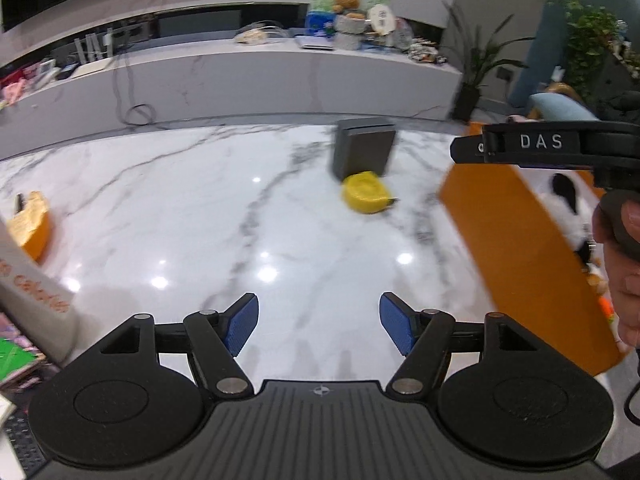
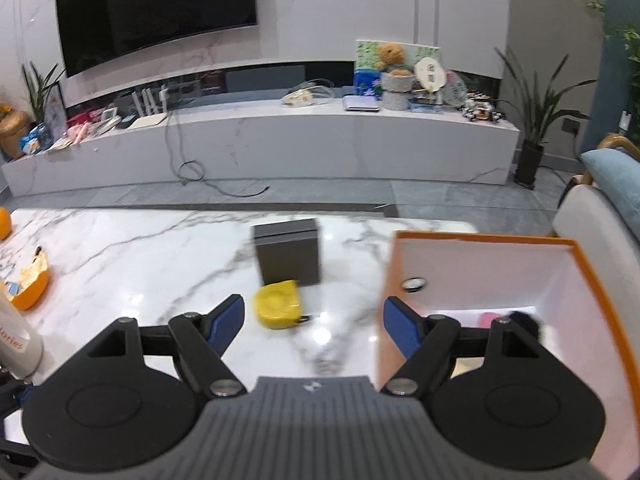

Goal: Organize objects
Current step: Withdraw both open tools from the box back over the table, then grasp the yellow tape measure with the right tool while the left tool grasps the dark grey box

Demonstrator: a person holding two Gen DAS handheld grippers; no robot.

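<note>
Both grippers hang above the marble desk [image 2: 120, 264], nothing in either. Our left gripper [image 1: 319, 322]: jaws spread wide, bare desk between the blue pads. Our right gripper [image 2: 314, 322]: jaws equally wide, empty, with the right pad over the near-left corner of the orange box [image 2: 592, 280].

The yellow tape measure [image 2: 277, 304] lies on the desk just ahead of the right gripper, a little left of its centre, touching or nearly touching the dark grey box [image 2: 288, 256] standing behind it. We cannot tell which.

The orange box sits open at the right, white inside, a few small items at its bottom, too blurred to name. We judge it the collecting bin, placed within easy reach of the right hand.

Far left: an orange shell-like piece [image 2: 30, 284] and a white bottle [image 1: 32, 292], well apart from the rest.

Likely next pick: the tape measure, with the wide jaws already suited to its width.
</note>
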